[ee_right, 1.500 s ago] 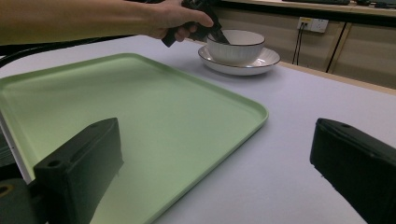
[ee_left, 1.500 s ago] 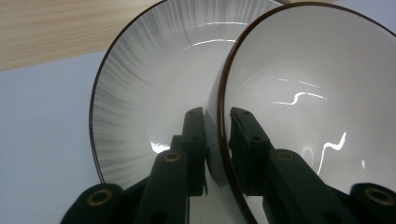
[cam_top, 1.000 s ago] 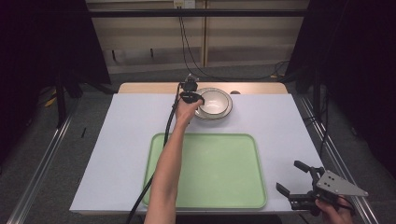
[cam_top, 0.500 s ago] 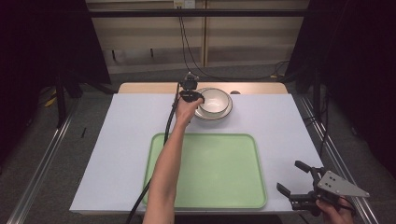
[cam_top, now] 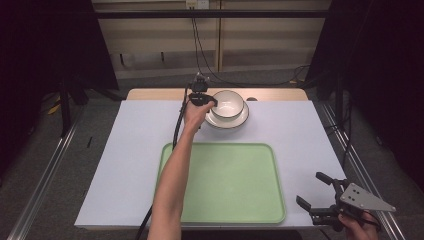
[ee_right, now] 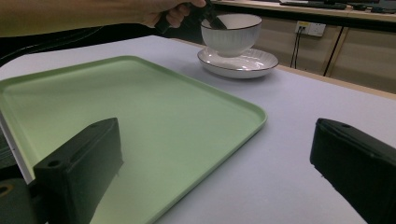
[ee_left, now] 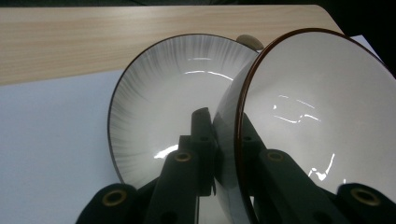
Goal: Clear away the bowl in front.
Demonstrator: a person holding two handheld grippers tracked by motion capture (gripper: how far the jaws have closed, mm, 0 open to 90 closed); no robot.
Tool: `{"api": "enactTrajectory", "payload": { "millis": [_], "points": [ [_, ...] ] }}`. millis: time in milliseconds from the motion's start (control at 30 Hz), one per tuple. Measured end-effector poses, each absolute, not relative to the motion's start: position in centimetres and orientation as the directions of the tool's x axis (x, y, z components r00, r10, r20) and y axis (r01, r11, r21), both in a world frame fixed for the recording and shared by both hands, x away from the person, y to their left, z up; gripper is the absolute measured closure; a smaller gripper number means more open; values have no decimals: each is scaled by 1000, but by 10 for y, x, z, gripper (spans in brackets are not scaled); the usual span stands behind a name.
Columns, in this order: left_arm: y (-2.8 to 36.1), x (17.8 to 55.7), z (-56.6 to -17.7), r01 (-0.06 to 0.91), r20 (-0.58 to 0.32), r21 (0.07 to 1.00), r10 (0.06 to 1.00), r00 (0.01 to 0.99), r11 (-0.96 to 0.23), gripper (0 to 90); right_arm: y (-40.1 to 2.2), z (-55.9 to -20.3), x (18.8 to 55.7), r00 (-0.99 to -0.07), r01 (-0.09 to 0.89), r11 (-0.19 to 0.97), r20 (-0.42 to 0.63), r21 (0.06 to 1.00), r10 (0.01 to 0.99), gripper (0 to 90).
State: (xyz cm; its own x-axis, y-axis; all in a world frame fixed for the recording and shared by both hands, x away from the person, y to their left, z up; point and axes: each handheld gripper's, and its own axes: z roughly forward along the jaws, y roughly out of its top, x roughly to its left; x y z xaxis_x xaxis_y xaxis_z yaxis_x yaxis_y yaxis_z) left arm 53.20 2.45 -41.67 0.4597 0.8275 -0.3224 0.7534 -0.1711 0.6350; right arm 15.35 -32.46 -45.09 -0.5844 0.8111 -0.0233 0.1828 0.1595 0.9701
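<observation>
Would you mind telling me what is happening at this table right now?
A person's left claw is clamped on the rim of a white bowl that sits on a saucer at the far side of the table. The right claw hangs open off the near right corner of the empty green tray.

Bowl [ee_left: 322,116]: I read glossy white with a dark brown rim.
Plate [ee_left: 159,107]: white, fine grey radial streaks, dark rim.
Tray [cam_top: 230,182]: plain pale green.
Table cover [cam_top: 125,160]: I see flat white.
Tabletop [ee_left: 93,42]: light wood grain.
Right gripper [cam_top: 316,195]: black, with a grey plate.
</observation>
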Motion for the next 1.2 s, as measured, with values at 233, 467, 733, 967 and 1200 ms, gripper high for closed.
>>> {"api": "enactTrajectory", "payload": {
  "millis": [233,467,733,967,1200],
  "points": [
    [35,528,-407,747,-326,643,822,467,-169,827,-324,-451,153,-589,185,162,-22,969,808,20],
    [41,523,-401,740,-331,650,811,482,-174,827,-324,-451,153,-580,186,148,-14,971,815,19],
    [48,514,-387,714,-312,670,796,519,-203,827,-324,-451,153,-590,180,164,-27,970,807,19],
    [51,506,-379,698,-320,684,773,547,-211,827,-324,-451,153,-586,183,158,-22,970,810,19],
    [52,497,-374,692,-314,683,761,568,-234,827,-324,-451,154,-589,177,163,-28,971,807,19]
  ]
}}
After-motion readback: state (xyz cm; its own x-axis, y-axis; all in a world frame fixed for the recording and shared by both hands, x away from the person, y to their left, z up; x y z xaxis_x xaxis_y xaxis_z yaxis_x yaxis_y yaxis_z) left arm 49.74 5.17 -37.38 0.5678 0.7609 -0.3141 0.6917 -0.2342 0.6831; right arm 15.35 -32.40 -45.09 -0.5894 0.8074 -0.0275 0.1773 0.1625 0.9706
